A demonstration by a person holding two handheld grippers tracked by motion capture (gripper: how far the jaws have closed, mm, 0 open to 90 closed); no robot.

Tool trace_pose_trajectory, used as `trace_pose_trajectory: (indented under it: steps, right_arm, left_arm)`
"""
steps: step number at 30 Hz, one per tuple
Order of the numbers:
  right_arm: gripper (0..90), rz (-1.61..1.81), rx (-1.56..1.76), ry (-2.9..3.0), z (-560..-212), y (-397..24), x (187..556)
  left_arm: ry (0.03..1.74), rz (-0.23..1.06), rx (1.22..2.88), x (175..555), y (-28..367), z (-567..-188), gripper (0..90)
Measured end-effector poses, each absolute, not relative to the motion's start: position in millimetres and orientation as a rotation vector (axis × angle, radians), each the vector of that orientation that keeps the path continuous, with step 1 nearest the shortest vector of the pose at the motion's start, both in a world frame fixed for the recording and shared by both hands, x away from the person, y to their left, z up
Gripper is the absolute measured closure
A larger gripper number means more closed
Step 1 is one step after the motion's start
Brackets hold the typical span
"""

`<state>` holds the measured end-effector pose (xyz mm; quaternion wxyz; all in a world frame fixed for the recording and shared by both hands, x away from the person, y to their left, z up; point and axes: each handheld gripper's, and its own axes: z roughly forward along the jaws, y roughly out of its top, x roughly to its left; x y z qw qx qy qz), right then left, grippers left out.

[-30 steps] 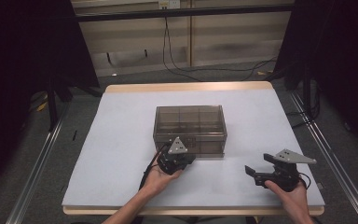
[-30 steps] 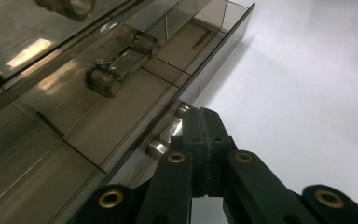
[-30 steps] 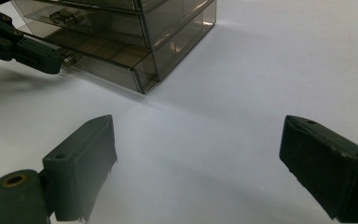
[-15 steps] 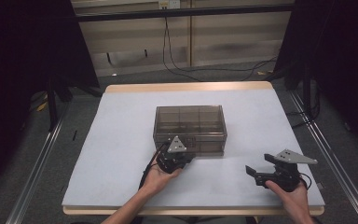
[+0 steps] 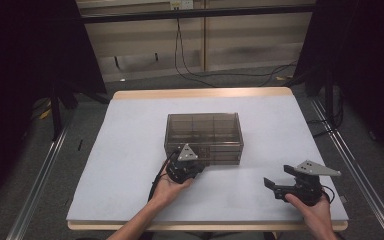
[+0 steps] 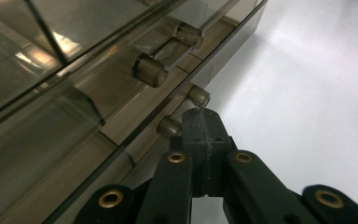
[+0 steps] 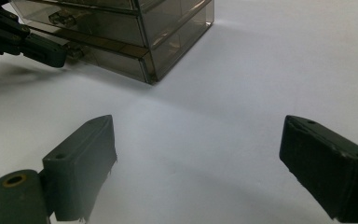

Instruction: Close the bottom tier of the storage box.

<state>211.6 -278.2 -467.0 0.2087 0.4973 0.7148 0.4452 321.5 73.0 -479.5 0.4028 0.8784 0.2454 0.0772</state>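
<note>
From the high view, a smoky translucent plastic drawer box (image 5: 204,137) sits mid-table on the white tabletop (image 5: 120,150); the left gripper (image 5: 192,167) meets its front, the right gripper (image 5: 280,186) rests well apart. In the left gripper view, jaws are pressed together beside a small cylindrical drawer knob (image 6: 169,126) (gripping nothing, apparently). In the right gripper view, jaws gape wide, empty. A pull now might slip off the knob, or drag the unbraced box.

A white-topped table (image 5: 130,150) with a pale wooden edge stood on a grey floor (image 5: 35,165). Black curtains (image 5: 25,60) hung at both sides. Behind, black cables (image 5: 190,70) trailed down a beige wall panel (image 5: 240,42). Metal rails (image 5: 40,175) flanked the table.
</note>
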Motion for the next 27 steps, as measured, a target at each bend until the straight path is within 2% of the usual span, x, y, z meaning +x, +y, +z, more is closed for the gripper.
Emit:
trace_pose_trajectory:
  steps: [27]
  right_arm:
    - [10.1,1.245,1.384,1.988,-466.6,-278.9,211.0]
  left_arm:
    - [0.642,0.222,2.192,325.5,71.7,-483.6,90.0]
